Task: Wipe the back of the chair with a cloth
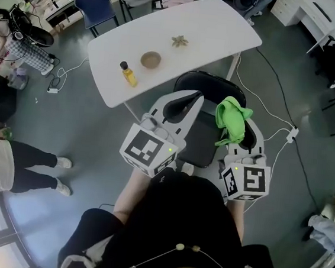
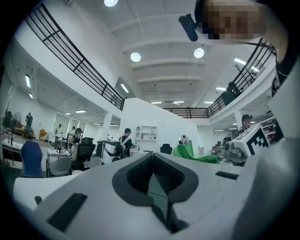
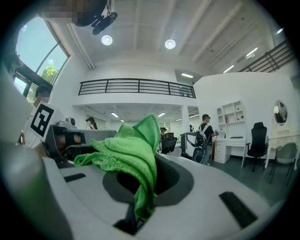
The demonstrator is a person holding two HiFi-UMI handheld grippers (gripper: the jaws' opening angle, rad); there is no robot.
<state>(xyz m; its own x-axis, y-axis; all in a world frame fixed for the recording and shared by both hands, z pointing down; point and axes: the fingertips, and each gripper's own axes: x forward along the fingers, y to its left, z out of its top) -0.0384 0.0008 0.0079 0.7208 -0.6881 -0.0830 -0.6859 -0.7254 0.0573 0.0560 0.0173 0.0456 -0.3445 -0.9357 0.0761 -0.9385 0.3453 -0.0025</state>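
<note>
The green cloth [image 1: 231,120] is hanging bunched from your right tongs [image 3: 140,187], which are clenching on its lower fold while the loose part is spilling over toward your left. Your left tongs [image 2: 157,183] are pressing together with nothing between them. You are holding both side by side above the black chair [image 1: 205,81], which is sitting just beside the white tabletop [image 1: 226,29]. There, a yellow bottle [image 1: 128,74] is standing near a brown bowl [image 1: 151,59].
</note>
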